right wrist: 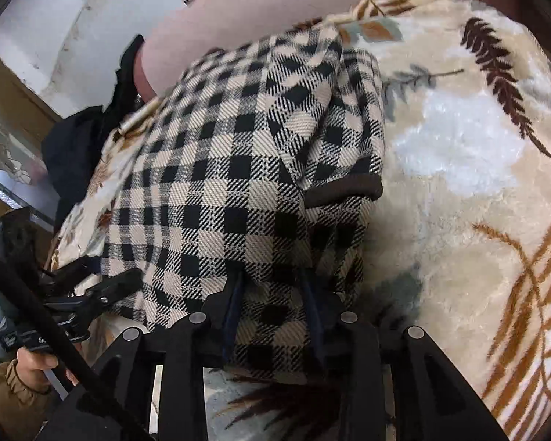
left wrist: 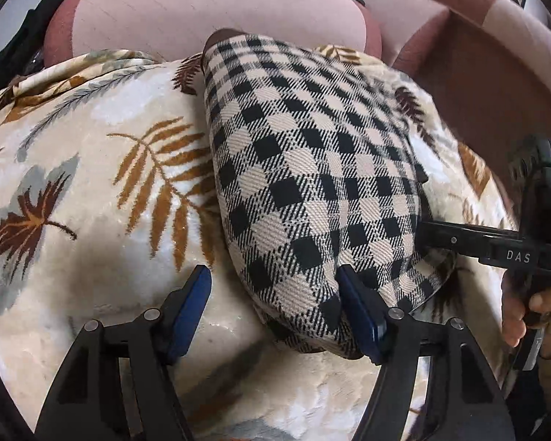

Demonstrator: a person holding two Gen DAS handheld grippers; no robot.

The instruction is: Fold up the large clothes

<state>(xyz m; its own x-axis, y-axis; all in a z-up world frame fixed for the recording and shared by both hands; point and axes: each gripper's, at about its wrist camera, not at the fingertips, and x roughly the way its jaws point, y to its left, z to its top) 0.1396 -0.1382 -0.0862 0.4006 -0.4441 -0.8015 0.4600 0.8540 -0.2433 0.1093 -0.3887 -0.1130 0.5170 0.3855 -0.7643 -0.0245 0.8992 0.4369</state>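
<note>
Your right gripper's [right wrist: 272, 312] blue pads sink into the plaid garment [right wrist: 238, 183], tips hidden. From the left wrist, its fingertips vanish under that cloth's [left wrist: 305, 169] edge. The blanket [left wrist: 92, 183] runs off both frames.

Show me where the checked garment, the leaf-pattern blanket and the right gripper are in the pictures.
checked garment [left wrist: 305, 169], left wrist view, middle of its top layer.
leaf-pattern blanket [left wrist: 103, 169], left wrist view, bare part left of the garment.
right gripper [right wrist: 273, 316], right wrist view, between its fingertips, on clamped cloth.

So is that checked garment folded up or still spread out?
Folded: the checked garment lies as a narrow layered bundle on the leaf-print blanket, one layer overlapping another.
</note>
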